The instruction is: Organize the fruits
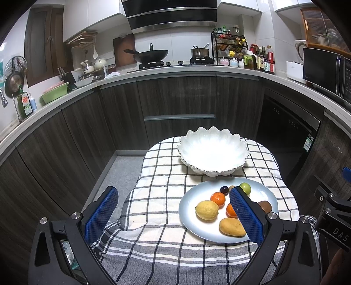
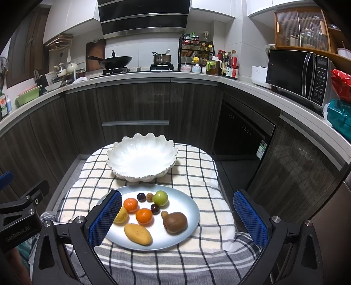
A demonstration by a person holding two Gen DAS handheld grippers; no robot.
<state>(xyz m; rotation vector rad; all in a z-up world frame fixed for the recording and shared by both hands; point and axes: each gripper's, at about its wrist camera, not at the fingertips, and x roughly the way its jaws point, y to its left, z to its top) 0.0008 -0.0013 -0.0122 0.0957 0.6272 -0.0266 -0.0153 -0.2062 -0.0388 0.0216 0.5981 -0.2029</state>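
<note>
Kitchen counters (image 2: 136, 76) ring checked cloth (image 2: 197, 166).

Home kitchen: range hood (image 2: 143, 20) over a gas hob w/ wok (image 2: 114, 60) and pot (image 2: 162, 58). Curved counter (image 2: 153, 75) holds spice rack (image 2: 195, 51), sauce bottles, microwave (image 2: 299, 74); dark wood cabinets below, dishes near left end.

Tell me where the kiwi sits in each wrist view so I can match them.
Left wrist: kiwi at the plate's right edge, partly hidden behind the left gripper's right finger.
Right wrist: kiwi in full view on the plate's right side, lower centre of the picture.
Shared landmark: the white scalloped bowl behind the plate.
</note>
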